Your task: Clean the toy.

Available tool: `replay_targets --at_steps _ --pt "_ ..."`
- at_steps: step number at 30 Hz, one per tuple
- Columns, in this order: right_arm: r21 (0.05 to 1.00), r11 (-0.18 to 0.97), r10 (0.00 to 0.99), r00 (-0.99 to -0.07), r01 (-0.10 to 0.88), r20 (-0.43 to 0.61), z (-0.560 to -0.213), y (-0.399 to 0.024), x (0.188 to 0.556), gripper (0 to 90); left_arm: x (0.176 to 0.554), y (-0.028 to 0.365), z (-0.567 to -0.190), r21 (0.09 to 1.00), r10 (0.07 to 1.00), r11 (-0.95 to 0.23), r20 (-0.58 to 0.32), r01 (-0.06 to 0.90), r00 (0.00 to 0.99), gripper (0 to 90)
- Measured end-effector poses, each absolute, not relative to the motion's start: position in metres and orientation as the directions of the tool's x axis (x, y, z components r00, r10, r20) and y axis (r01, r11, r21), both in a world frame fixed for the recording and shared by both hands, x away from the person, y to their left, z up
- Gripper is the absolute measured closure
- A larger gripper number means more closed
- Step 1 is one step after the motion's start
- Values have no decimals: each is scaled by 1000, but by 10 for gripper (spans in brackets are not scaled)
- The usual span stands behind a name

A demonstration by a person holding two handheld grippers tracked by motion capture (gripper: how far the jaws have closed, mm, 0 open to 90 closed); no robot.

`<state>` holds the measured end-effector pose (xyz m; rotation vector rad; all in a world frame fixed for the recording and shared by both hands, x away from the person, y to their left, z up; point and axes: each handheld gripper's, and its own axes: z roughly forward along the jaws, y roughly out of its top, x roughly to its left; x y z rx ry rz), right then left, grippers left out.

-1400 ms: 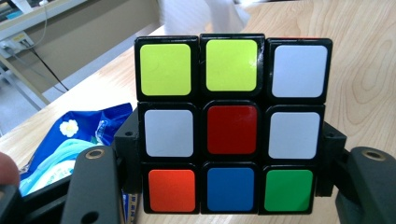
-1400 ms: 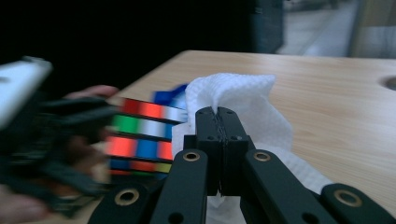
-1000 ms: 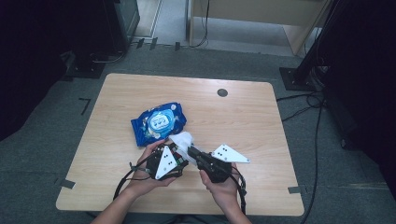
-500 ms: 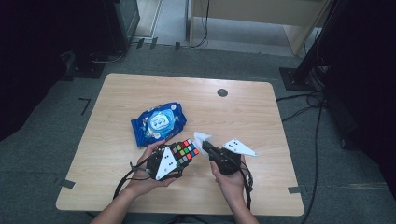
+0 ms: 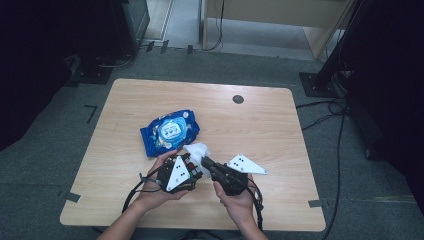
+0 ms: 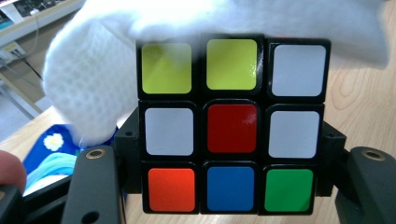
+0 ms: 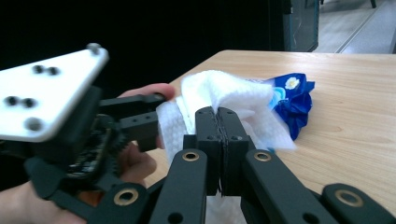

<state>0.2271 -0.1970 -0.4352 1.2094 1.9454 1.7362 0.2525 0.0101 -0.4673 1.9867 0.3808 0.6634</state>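
The left gripper (image 6: 229, 186) is clamping the puzzle cube (image 6: 231, 123) while the right gripper's (image 7: 222, 123) fingers are pinching the white wipe (image 7: 224, 100), which is risking snagging and twisting the cube loose.

**Black tongs, pale plates, bare forearms**

From my remote seat I see two matching tools. My left tongs (image 5: 192, 172) and right tongs (image 5: 206, 161) are matt black, built of flat jointed links pinned with brass-coloured rivets. The jaws are square black blocks, with ribbed inner faces on the right pair. Each body carries a pale three-cornered plate dotted with dark screws. Black cables loop back from both. My forearms are bare, with no sleeves or gloves.
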Motion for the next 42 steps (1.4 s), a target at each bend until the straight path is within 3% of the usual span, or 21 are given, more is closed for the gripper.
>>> replay_targets --at_steps 4,9,16,19,24,27,29,31,35,42 --pt "921 -21 769 -583 390 264 -440 -203 233 895 252 10 -467 871 514 -490 302 -14 803 342" --pt "897 -23 809 -519 442 277 -450 -215 244 896 250 9 -466 876 509 -481 301 -24 806 342" --pt "860 -88 885 -357 503 300 -466 -253 262 896 255 15 -464 886 527 -463 278 -3 803 341" --pt "860 -87 921 -288 503 262 -472 -272 267 896 256 17 -463 891 531 -455 267 5 804 341" --pt "847 -99 940 -229 523 251 -484 -287 273 886 257 17 -464 891 531 -454 264 8 805 342" --pt "828 -87 942 -225 553 249 -491 -288 277 839 257 17 -464 891 532 -453 262 10 805 341" --pt "813 -82 942 -222 577 253 -495 -288 279 750 257 17 -464 892 533 -453 262 10 804 341" --pt "815 -89 947 -205 572 247 -495 -288 280 656 258 17 -464 894 537 -449 257 14 803 341" --pt "832 -146 924 -227 535 308 -485 -290 276 558 259 18 -465 894 540 -448 251 21 803 341" --pt "869 -105 818 -454 483 351 -446 -250 257 418 260 19 -466 891 541 -453 252 26 802 341"
